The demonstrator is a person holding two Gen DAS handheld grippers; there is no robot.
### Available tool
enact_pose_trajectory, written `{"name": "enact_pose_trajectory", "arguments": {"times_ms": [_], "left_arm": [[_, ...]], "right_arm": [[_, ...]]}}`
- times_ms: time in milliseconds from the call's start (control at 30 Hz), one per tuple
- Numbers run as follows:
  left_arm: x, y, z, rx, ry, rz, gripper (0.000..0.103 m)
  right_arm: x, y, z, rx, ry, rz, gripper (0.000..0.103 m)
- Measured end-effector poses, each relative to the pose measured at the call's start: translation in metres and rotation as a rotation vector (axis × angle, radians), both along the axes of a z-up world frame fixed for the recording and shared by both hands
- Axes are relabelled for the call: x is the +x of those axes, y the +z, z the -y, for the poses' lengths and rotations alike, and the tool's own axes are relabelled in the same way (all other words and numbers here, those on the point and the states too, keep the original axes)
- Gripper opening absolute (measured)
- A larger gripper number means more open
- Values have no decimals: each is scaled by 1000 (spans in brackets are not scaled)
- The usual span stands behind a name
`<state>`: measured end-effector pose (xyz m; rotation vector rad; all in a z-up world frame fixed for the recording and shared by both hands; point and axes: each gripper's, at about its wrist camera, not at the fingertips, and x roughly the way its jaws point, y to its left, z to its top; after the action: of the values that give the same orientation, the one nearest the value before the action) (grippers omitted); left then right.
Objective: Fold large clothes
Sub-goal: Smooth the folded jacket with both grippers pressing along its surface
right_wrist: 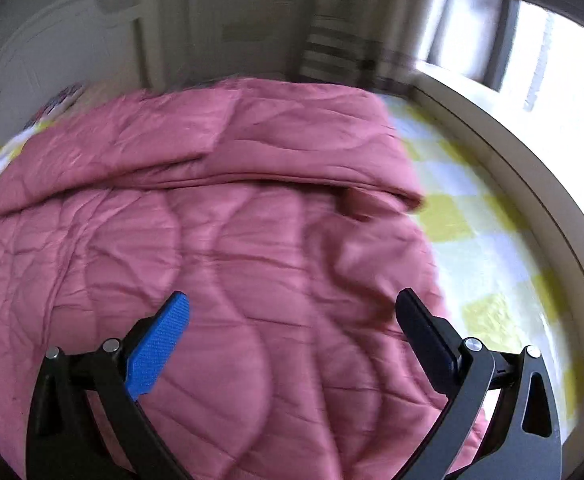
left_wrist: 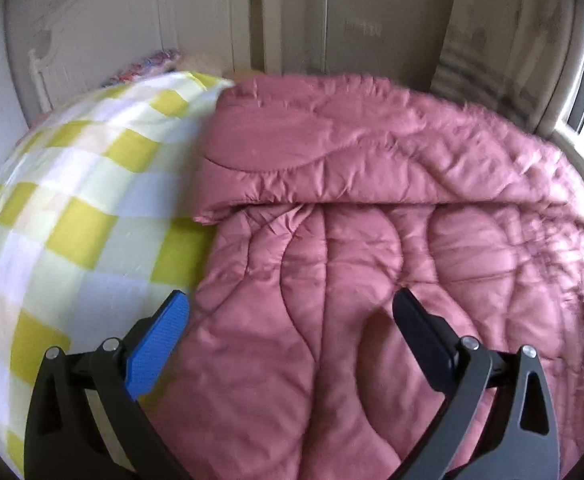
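Nearest the left wrist camera, the left gripper [left_wrist: 292, 308] hangs with jaws spread wide, holding nothing, above the pink quilt [left_wrist: 371, 264]. The quilt's far part is folded back, the fold edge running across ahead of the fingers. Left of the blue finger pad [left_wrist: 160, 348] lies bare checked bedsheet [left_wrist: 72, 208]. No writing is legible.

In the right wrist view, the right gripper [right_wrist: 292, 308] is likewise open and empty over the quilt [right_wrist: 212, 240]. Only here the quilt's right edge shows, with sheet [right_wrist: 471, 220] beyond it up to the bed frame [right_wrist: 531, 184] and a bright window [right_wrist: 551, 52].
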<state>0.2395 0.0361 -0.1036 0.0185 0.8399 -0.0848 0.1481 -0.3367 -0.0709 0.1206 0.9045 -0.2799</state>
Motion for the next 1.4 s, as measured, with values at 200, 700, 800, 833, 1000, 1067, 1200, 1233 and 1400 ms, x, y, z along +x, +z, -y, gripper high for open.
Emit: {"name": "enact_pose_trajectory", "arguments": {"times_ms": [200, 700, 800, 833, 1000, 1067, 1200, 1233, 1400], "left_arm": [[5, 22, 51, -39, -111, -7, 101], [-23, 3, 40, 5, -111, 0, 101], [-29, -13, 12, -6, -43, -47, 101], [-26, -15, 5, -59, -39, -77, 101], [-48, 5, 9, -75, -65, -4, 100], [-69, 13, 19, -105, -137, 38, 101], [-93, -6, 69, 66, -274, 44, 101], [-92, -15, 76, 104, -288, 17, 101], [-85, -15, 68, 77, -270, -25, 101]], "right_arm": [[29, 2, -19, 92, 71, -14, 98], [-1, -14, -7, 3, 92, -61, 99], [-10, -20, 21, 137, 41, -38, 99], [-10, -19, 22, 135, 34, -40, 99], [-26, 8, -4, 103, 105, 30, 99], [-37, 16, -26, 90, 217, 66, 99], [-37, -9, -68, 40, 364, -31, 98], [-39, -18, -74, 20, 366, -56, 99], [-49, -10, -61, 11, 342, -36, 98]]}}
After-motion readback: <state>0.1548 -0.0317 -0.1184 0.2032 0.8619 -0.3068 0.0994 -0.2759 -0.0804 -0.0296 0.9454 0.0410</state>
